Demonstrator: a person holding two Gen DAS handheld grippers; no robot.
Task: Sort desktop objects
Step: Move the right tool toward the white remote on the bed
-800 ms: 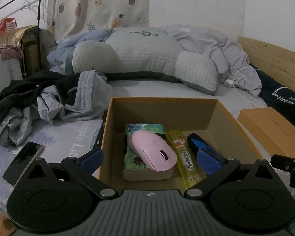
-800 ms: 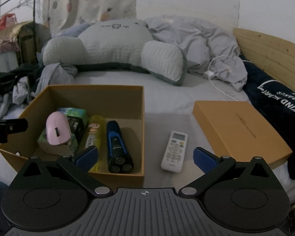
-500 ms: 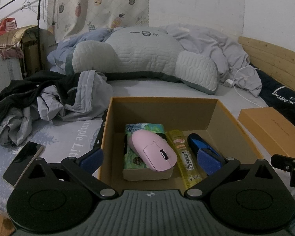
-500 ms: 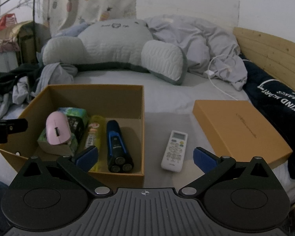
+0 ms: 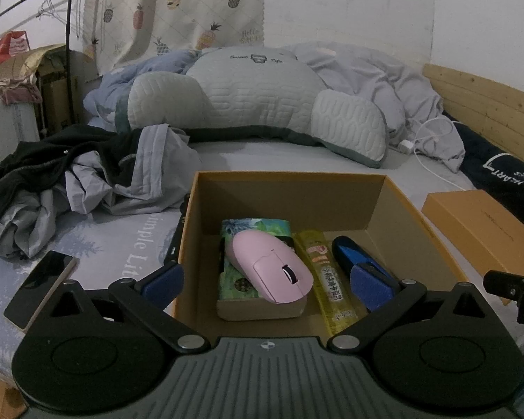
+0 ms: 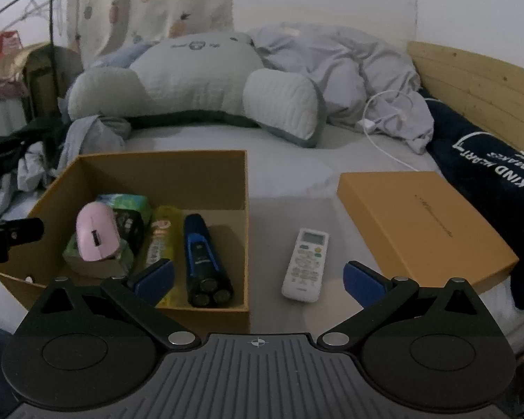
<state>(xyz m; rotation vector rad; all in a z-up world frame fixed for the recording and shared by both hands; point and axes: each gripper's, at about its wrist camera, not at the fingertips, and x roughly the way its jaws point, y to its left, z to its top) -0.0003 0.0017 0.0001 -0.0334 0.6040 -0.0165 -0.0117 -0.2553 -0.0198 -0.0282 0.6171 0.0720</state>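
1. Left wrist view:
   - Left gripper (image 5: 266,281) spread wide, holding nothing, hovering at the near edge of the open cardboard box (image 5: 377,195) on the bed (image 5: 262,155).
   - Inside the box, side by side from left to right: a green tissue pack (image 5: 253,228) with a pink mouse (image 5: 269,267) resting on top, a yellow tube (image 5: 328,276), and a blue shaver (image 5: 349,251) partly hidden behind the right fingertip (image 5: 370,281).
   - Orange box lid (image 5: 478,221) lying flat on the bed to the right of the box, apart from it.
   - Dark phone (image 5: 40,288) lying on the sheet to the left, well apart from the box.
   - Crumpled clothes (image 5: 87,174) heaped at far left; big grey cushion (image 5: 255,97) across the back.

2. Right wrist view:
   - Right gripper (image 6: 258,279) spread wide, pinching nothing, above the near right corner of the cardboard box (image 6: 164,174).
   - White remote control (image 6: 305,265) lying face up on the bed (image 6: 297,181), between the box and the orange box lid (image 6: 422,223), touching neither, just ahead of the open fingers.
   - In the box: pink mouse (image 6: 94,235) on the green tissue pack (image 6: 129,204), yellow tube (image 6: 162,235), blue shaver (image 6: 202,258) with its three round heads toward the camera.
   - White charger cable (image 6: 384,125) trailing over the rumpled grey duvet (image 6: 349,66) behind; dark blue printed fabric (image 6: 489,171) along the wooden headboard (image 6: 471,87) at right.
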